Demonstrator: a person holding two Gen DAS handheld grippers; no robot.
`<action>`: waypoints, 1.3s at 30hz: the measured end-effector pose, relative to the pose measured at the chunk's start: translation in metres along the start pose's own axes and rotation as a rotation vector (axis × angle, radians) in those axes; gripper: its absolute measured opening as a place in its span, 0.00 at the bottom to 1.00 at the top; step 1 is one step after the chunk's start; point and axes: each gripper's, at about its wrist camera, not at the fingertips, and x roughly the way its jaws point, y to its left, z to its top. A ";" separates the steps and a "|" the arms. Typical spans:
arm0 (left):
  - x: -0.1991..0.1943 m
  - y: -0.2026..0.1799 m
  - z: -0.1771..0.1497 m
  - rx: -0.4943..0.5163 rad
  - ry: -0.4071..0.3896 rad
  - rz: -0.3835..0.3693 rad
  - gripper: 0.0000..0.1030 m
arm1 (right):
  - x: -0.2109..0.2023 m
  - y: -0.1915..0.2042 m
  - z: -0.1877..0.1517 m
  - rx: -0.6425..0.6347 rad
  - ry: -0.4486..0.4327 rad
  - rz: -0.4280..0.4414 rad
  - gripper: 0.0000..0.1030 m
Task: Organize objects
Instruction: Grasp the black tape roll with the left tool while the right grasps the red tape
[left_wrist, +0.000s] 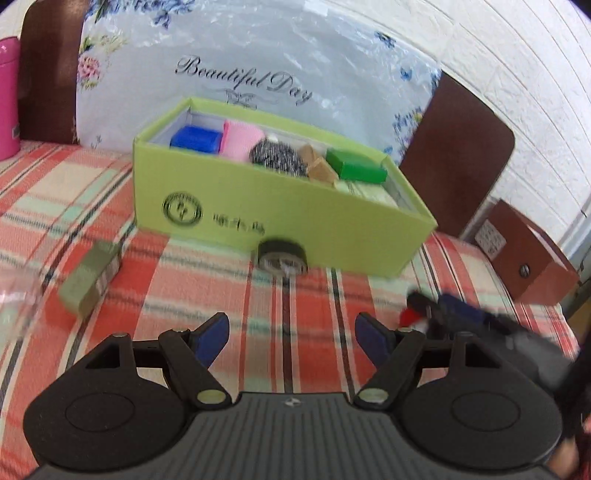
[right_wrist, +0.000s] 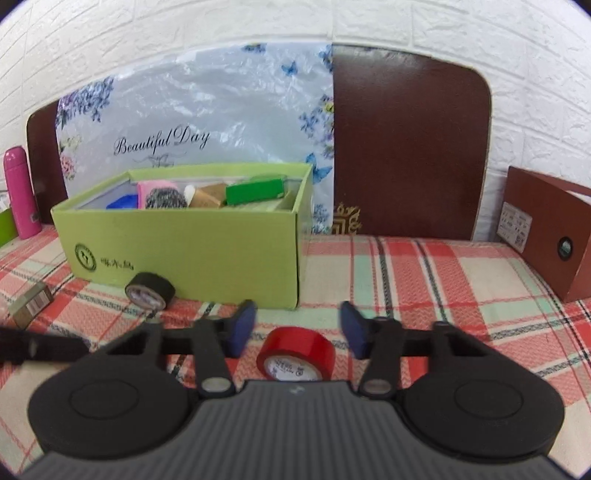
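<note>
Fingers of right gripper (right_wrist: 297, 326) spread, red tape roll (right_wrist: 296, 355) lying between the blue pads, pads clear of it on both sides, so no grasp. Left gripper (left_wrist: 291, 341) fingers also apart, nothing between them, only the plaid red-and-cream cloth (right_wrist: 424, 280). Further out: black tape roll (left_wrist: 282, 256) on its edge, touching the front wall of the lime-green cardboard box (left_wrist: 280, 206). Small olive-grey carton (left_wrist: 88, 278) lies on the cloth, left of the box. Box holds blue, pink, dark, tan and green items. Pink bottle (right_wrist: 20, 192) far left.
</note>
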 end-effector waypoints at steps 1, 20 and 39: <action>0.007 0.000 0.007 -0.002 -0.006 0.007 0.76 | -0.001 -0.001 -0.002 0.007 0.014 0.007 0.37; 0.050 0.004 0.006 0.104 0.062 -0.013 0.44 | -0.053 -0.004 -0.041 0.037 0.058 0.057 0.41; 0.022 -0.004 -0.026 0.158 0.037 0.013 0.70 | -0.028 0.000 -0.031 -0.003 0.080 0.038 0.56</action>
